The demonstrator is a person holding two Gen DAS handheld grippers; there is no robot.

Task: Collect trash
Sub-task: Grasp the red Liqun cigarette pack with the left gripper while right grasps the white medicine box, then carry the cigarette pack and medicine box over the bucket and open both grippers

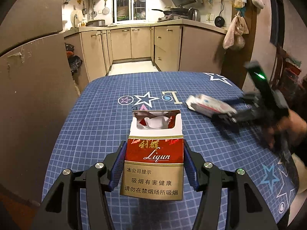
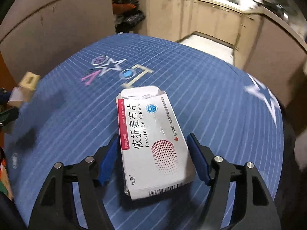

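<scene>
My left gripper is shut on a red and gold Liqun cigarette pack with a torn-open top, held above the blue checked tablecloth. My right gripper is shut on a white Ezetimibe tablet box, open at its far end, held over the cloth. In the left wrist view the right gripper and the white box appear blurred at the right. In the right wrist view the cigarette pack shows blurred at the left edge.
The round table carries star and letter prints. Beyond it stand beige kitchen cabinets, a counter with pans and a kettle, dark bags on the floor, and bags hanging at the right.
</scene>
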